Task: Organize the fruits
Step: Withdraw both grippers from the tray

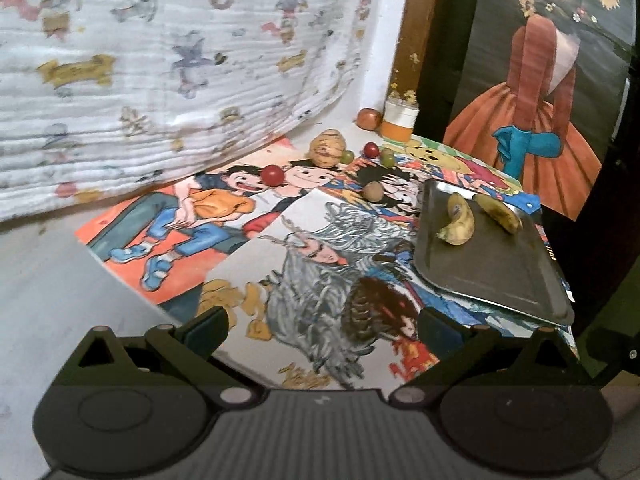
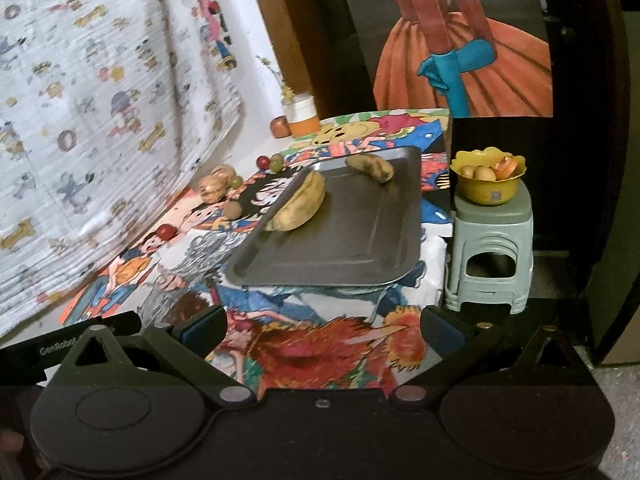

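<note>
**Both grippers wide open, two bananas on the tray**

Closest up: left gripper (image 1: 320, 324), fingers spread wide, nothing held. Same for right gripper (image 2: 324, 324): spread wide, nothing between the fingers. Both up over bright cartoon pictures (image 1: 224, 216) spread flat on the table.

Next, on the right of the table: grey metal tray (image 1: 500, 272) on top of the pictures. On it, two spotty yellow bananas, one big and curved (image 1: 460, 220), one smaller (image 1: 498, 212), near each other but not touching.

Further back, off the tray: small brown kiwi (image 1: 374, 191), red tomato (image 1: 273, 175), stripy yellow melon (image 1: 328, 147), green grape (image 1: 347, 156), little red fruit (image 1: 371, 149), another green grape (image 1: 387, 157).

At the very back by the wall: red apple (image 1: 368, 118) just beside an orange and white jar (image 1: 398, 118).

Off to the right of the table: yellow bowl (image 2: 489, 190) with fruit inside, up on a pale green stool (image 2: 490, 248).
</note>
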Demonstrator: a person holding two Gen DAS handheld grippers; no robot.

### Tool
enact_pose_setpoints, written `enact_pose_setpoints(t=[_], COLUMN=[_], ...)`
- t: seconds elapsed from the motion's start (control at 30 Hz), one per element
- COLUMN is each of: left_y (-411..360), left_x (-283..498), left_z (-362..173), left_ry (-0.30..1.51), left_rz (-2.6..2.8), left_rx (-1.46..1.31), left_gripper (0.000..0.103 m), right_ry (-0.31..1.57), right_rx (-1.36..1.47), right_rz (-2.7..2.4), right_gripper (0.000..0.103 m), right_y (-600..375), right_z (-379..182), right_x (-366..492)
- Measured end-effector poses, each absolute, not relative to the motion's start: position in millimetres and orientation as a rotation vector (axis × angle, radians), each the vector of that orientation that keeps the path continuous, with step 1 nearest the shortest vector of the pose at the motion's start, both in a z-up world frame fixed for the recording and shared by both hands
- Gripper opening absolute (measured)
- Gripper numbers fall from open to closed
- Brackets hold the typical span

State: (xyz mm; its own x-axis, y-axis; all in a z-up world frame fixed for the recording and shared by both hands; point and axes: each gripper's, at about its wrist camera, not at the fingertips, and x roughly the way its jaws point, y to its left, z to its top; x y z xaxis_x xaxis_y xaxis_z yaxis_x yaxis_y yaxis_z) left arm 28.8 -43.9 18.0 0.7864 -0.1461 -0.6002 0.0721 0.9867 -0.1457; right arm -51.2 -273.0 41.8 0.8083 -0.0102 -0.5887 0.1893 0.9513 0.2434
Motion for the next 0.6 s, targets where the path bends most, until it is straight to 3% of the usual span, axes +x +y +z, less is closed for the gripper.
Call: enact_pose_setpoints(t=[0.6], left_y=[8], left_x=[41], left_z=[5], left_ry=[0.708], left_rz=[0.007], left_rx=[-0.183], left_gripper=[0.103], right_ry=[0.739], right_rx=[0.323], right_rz=[-0.006], right_gripper=[0.102], right_y=[-247], right_z=[30], right_x=[-17])
